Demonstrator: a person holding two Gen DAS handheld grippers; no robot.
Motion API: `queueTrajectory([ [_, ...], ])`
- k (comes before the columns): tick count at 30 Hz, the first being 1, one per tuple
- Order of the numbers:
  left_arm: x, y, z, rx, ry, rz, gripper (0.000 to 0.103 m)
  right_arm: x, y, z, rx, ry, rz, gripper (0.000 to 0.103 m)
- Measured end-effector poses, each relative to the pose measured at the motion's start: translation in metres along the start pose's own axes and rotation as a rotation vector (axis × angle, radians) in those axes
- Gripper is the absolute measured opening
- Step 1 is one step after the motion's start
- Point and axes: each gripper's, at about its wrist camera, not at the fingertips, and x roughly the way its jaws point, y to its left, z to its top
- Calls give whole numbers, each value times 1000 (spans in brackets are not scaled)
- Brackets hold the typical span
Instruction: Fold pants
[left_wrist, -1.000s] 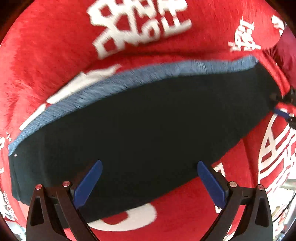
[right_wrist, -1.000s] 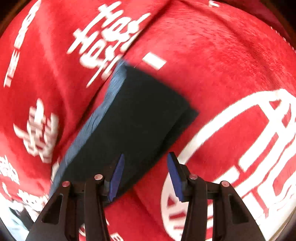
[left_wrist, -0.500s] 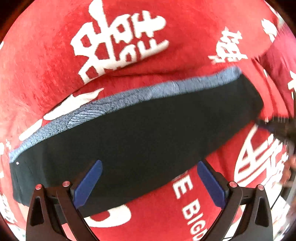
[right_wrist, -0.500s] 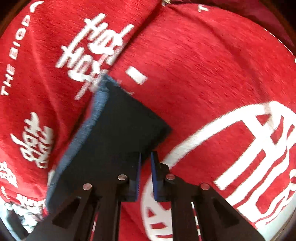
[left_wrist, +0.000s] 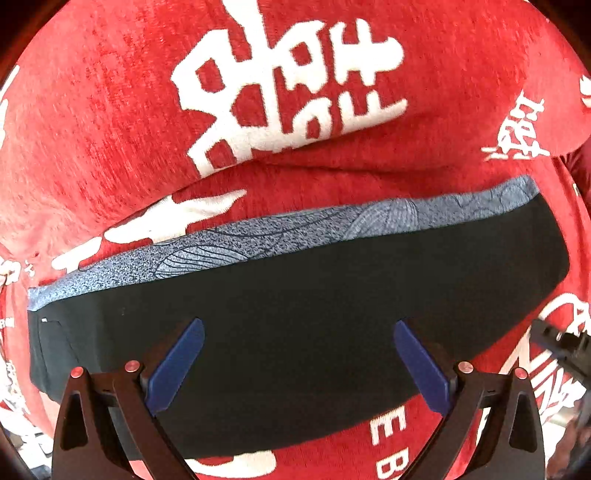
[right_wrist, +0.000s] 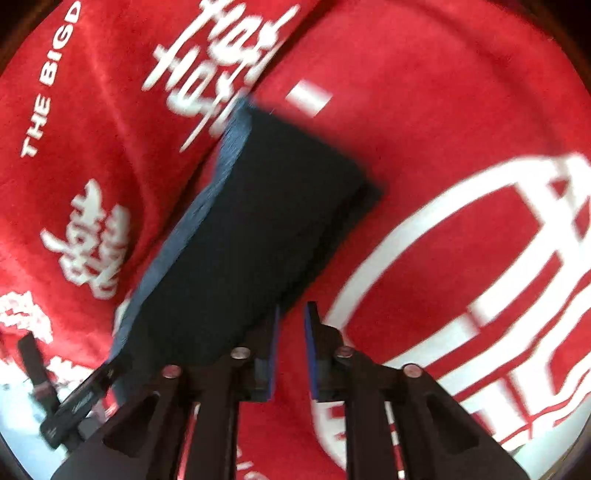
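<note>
The folded black pants (left_wrist: 369, 288) lie flat on the red blanket (left_wrist: 110, 122), with the blue-grey patterned waistband (left_wrist: 258, 240) along their far edge. My left gripper (left_wrist: 298, 326) hovers over them pointing straight down, open wide with nothing held. In the right wrist view the pants (right_wrist: 251, 229) run away to the upper left, blurred. My right gripper (right_wrist: 292, 310) sits at their near right edge. Its jaws stand a narrow gap apart and are opening. Only red blanket shows between them, and the left pad (right_wrist: 275, 332) lies against the pants' edge.
The red blanket with white lettering and large white symbols (right_wrist: 480, 258) covers the whole surface. The right gripper (left_wrist: 557, 343) shows at the right edge of the left wrist view. A dark gripper part (right_wrist: 70, 402) shows at lower left of the right wrist view.
The right gripper's jaws closed almost fully at the pants' edge, then parted a little. The left gripper drew back and up, so more blanket shows beyond the waistband.
</note>
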Motion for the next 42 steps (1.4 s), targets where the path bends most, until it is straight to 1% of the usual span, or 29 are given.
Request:
queueTrajectory([
  [1,2,3,0,-12,12,2,103,6,2,-3,5,20,25,40],
  [3,9,8,2,-49,42,-2,103,20,7,-9,13,40,78,50],
  [6,4,11,4,-73,29,-3,103,42,11,-6,46,64,139,50],
  [7,2,9,5,-70,23,-5,103,47,12,-5,72,72,155,48],
  [8,1,5,6,-58,16,-12,103,51,13,-3,87,67,166,39],
  [9,1,0,5,-45,10,-16,103,51,15,-1,84,53,168,7],
  [11,8,-11,-2,-19,8,-13,103,44,17,1,71,33,168,7],
  [12,20,-16,-8,-1,27,-16,103,41,17,-1,53,30,147,7],
  [13,33,-20,-14,16,49,-3,103,43,16,-2,32,41,120,7],
  [14,53,-22,-25,30,104,30,103,47,15,-4,20,53,85,7],
  [15,52,-19,-30,8,62,14,103,51,8,-7,22,70,51,7],
  [16,47,-17,-33,-3,17,3,103,53,1,-9,41,85,61,8],
  [17,47,-19,-37,22,23,3,103,51,-5,-10,58,91,82,8],
  [19,47,-18,-38,18,16,-2,103,45,-12,-13,69,84,115,19],
  [23,49,-21,-32,22,38,13,103,42,-21,-18,66,117,141,20],
  [26,50,-24,-28,20,45,15,103,37,-20,-20,47,121,124,20],
  [27,51,-24,-27,21,44,14,103,34,-18,-20,32,116,113,23],
  [28,50,-29,-26,21,44,14,103,33,-16,-20,23,111,109,29],
  [29,49,-30,-25,23,46,14,103,32,-15,-20,19,106,110,32],
  [30,48,-31,-24,24,46,14,103,30,-14,-19,17,102,116,39],
  [31,48,-31,-25,26,46,15,103,29,-14,-19,14,99,119,43],
  [37,48,-30,-25,27,43,15,103,23,-7,-13,-24,79,105,44],
  [42,48,-31,-25,27,43,14,103,17,-13,-4,-10,51,102,44],
])
